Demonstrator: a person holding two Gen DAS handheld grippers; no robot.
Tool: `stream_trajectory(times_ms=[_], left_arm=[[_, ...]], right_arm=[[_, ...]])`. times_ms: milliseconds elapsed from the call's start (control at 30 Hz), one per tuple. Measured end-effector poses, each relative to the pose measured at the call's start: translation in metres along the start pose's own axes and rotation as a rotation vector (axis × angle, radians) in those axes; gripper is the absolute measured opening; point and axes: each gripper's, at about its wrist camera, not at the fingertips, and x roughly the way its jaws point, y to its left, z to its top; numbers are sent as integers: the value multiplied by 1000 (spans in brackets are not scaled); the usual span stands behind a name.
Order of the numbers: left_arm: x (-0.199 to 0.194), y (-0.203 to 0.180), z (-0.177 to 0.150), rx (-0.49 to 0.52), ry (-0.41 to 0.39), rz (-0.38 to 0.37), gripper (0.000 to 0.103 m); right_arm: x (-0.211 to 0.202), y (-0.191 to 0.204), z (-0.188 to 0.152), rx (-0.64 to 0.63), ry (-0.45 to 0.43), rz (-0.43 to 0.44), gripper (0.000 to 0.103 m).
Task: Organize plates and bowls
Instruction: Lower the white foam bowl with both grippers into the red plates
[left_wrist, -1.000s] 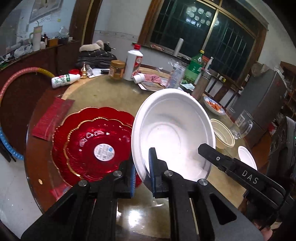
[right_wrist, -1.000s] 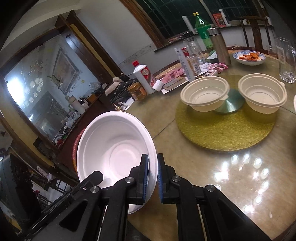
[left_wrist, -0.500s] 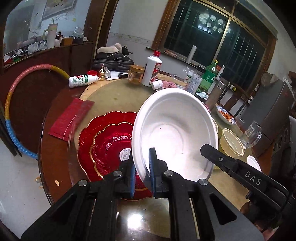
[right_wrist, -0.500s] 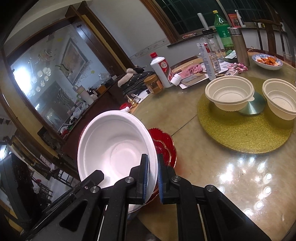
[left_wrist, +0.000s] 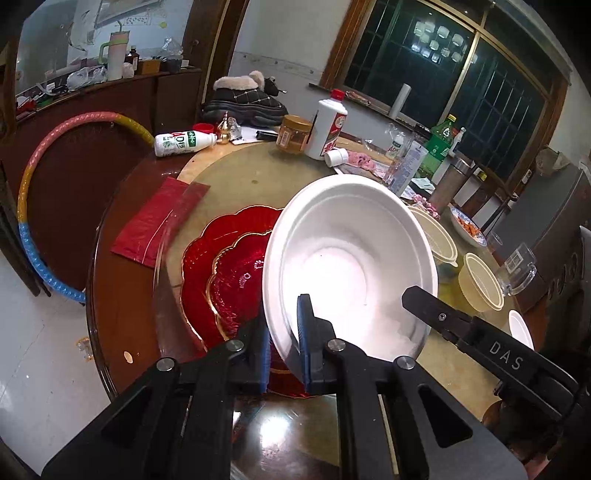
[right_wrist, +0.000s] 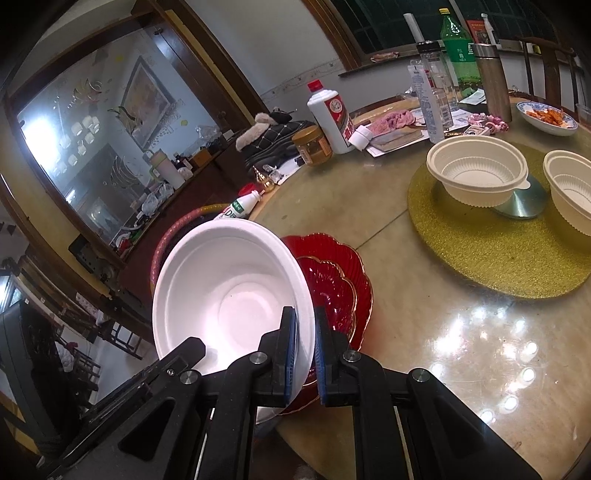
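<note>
A large white foam bowl (left_wrist: 351, 266) is held in the air by both grippers, tilted. My left gripper (left_wrist: 282, 354) is shut on its left rim. My right gripper (right_wrist: 304, 354) is shut on its right rim; the bowl also shows in the right wrist view (right_wrist: 229, 295). Below it two stacked red scalloped plates (left_wrist: 229, 269) lie on the round table; they also show in the right wrist view (right_wrist: 340, 280). Two cream plastic bowls (right_wrist: 476, 173) (right_wrist: 572, 192) stand on the gold turntable mat (right_wrist: 498, 243).
Bottles, a jar (left_wrist: 293, 133) and a white liquor bottle (left_wrist: 328, 129) crowd the table's far side. A red packet (left_wrist: 159, 221) lies left of the plates. A glass (left_wrist: 517, 269) and a small white dish (left_wrist: 521, 328) are at the right. A hula hoop (left_wrist: 26, 199) leans at left.
Both grippers have drawn back and up with the white bowl, away from the table's middle. The red plates now lie further out under the bowl.
</note>
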Motion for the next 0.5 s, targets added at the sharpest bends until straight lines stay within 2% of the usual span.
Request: stream_trajectory(times_ms=[500], left_arm=[[15, 10, 1, -9, 32, 35, 10]], right_arm=[[23, 5, -1, -6, 43, -20, 9]])
